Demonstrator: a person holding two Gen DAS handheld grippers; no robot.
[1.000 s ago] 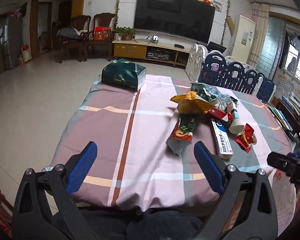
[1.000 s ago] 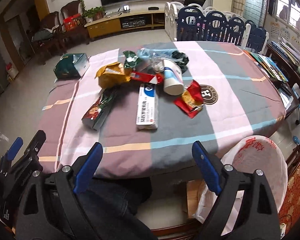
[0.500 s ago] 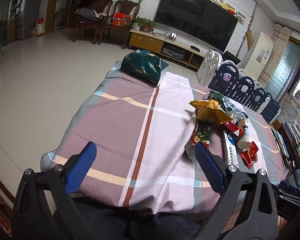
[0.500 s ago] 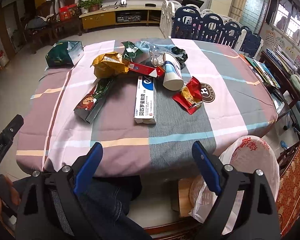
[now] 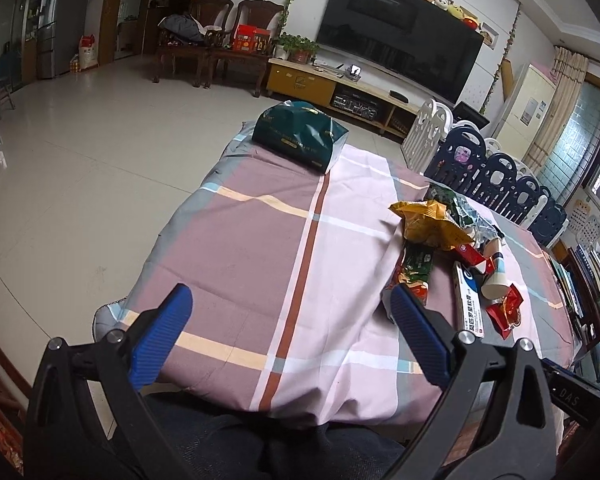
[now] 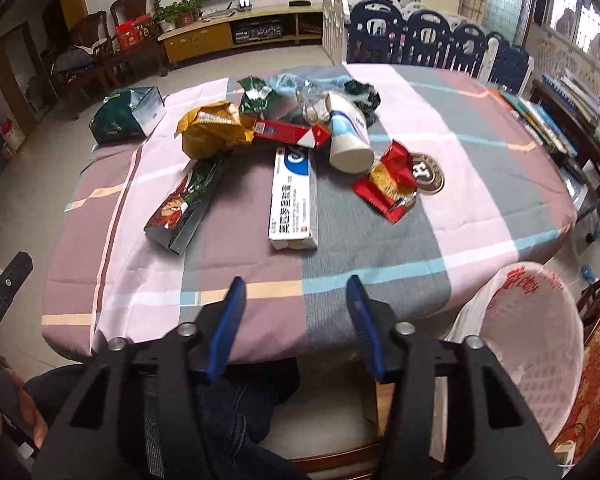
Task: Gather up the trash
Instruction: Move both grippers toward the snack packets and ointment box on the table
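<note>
Trash lies in a heap on the striped tablecloth (image 6: 380, 248): a white and blue carton (image 6: 293, 200), a long dark snack packet (image 6: 184, 206), a yellow crumpled bag (image 6: 212, 130), a red wrapper (image 6: 390, 182), a paper cup (image 6: 347, 134) and a red box (image 6: 288, 132). My right gripper (image 6: 296, 294) hangs over the table's near edge, empty, its jaws partly open, short of the carton. My left gripper (image 5: 288, 314) is wide open and empty over the left near part of the table; the snack packet (image 5: 416, 268) lies beside its right finger.
A white plastic basket lined with a bag (image 6: 528, 344) stands on the floor at the table's near right. A dark green tissue pack (image 5: 298, 134) sits at the table's far left corner. Baby-fence panels (image 6: 420, 36) stand behind the table. Books (image 6: 540, 116) lie on the right.
My right gripper's jaws have narrowed a lot and it has moved nearer the table. My left gripper has swung left and stayed wide open.
</note>
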